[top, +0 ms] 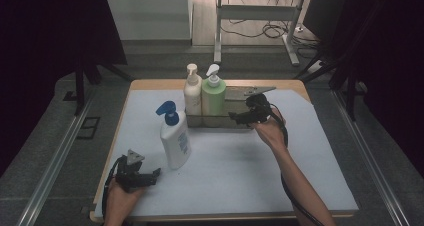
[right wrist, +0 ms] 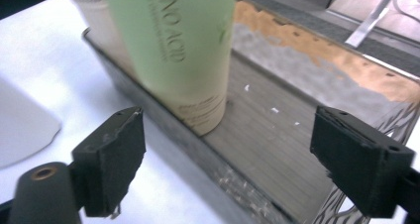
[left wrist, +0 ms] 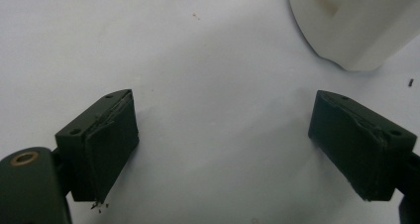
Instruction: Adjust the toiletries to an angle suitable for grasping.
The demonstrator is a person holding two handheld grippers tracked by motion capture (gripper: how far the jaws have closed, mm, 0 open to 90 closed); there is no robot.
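Green pump bottle upright in tray, white blue-pump bottle upright just outside

Wooden table covered by a pale sheet. A cream pump bottle with a white head stands upright at the table's far middle. Beyond the table, on the floor, are a grey metal desk frame and loose cables. A metal rail runs along the left side.

A lab recording bay.
Dark curtains flanked the table; a desk frame and loose cables stood top centre.
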